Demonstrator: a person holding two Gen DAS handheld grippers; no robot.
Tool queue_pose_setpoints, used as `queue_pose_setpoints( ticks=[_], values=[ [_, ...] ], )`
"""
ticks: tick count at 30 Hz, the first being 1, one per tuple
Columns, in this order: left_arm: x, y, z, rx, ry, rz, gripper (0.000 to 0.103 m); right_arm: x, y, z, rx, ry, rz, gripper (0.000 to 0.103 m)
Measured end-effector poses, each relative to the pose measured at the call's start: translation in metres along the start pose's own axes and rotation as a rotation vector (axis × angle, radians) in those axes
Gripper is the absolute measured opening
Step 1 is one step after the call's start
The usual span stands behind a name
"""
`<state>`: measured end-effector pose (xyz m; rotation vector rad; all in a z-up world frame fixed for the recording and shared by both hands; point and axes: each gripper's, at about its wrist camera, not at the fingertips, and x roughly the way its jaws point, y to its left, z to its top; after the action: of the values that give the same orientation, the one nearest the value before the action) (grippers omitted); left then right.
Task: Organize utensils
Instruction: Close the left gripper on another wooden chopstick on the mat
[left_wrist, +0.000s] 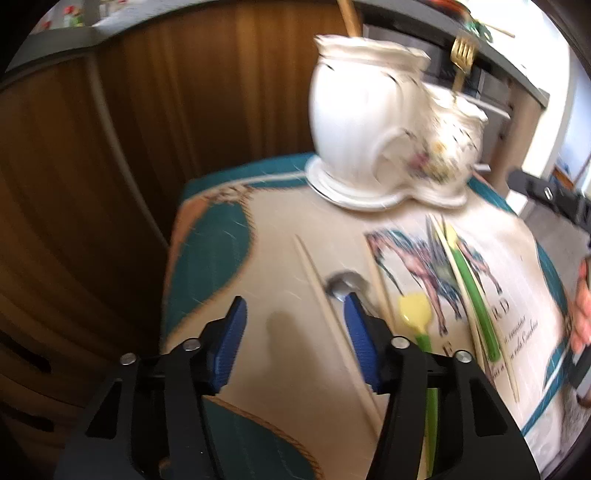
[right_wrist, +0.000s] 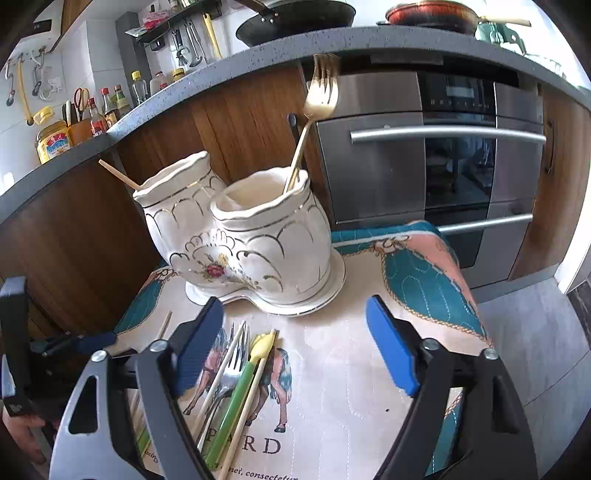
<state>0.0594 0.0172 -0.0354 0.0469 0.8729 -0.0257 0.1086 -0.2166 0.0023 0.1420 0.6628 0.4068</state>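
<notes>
A white double-pot ceramic holder (right_wrist: 255, 240) stands at the back of the printed cloth; it also shows in the left wrist view (left_wrist: 373, 122). A gold fork (right_wrist: 314, 118) stands in its right pot and a chopstick (right_wrist: 118, 175) in its left pot. Loose on the cloth lie a silver fork (right_wrist: 231, 369), a yellow-and-green plastic utensil (right_wrist: 243, 380), chopsticks (left_wrist: 332, 317), a metal spoon (left_wrist: 343, 284) and a yellow spoon (left_wrist: 415, 314). My left gripper (left_wrist: 295, 317) is open, low over a chopstick. My right gripper (right_wrist: 295, 325) is open and empty above the cloth.
The cloth (right_wrist: 332, 387) covers a small table with edges close on all sides. Wooden cabinets (left_wrist: 110, 166) and an oven (right_wrist: 443, 166) stand behind it under a grey counter (right_wrist: 258, 55). A hand (left_wrist: 581, 314) shows at the right.
</notes>
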Motion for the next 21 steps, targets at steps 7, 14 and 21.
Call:
queue_pose_setpoints(
  ticks=[7, 14, 21],
  values=[
    [0.006, -0.019, -0.005, 0.052, 0.082, 0.0, 0.04, 0.005, 0.007, -0.002, -0.032, 0.038, 0.024, 0.071],
    [0.018, -0.019, 0.005, 0.05, 0.189, -0.006, 0.028, 0.003, 0.008, -0.004, -0.041, 0.043, 0.029, 0.071],
    [0.033, -0.011, 0.026, 0.056, 0.259, -0.026, 0.011, 0.0, 0.01, -0.003, -0.052, 0.036, 0.039, 0.071]
  ],
)
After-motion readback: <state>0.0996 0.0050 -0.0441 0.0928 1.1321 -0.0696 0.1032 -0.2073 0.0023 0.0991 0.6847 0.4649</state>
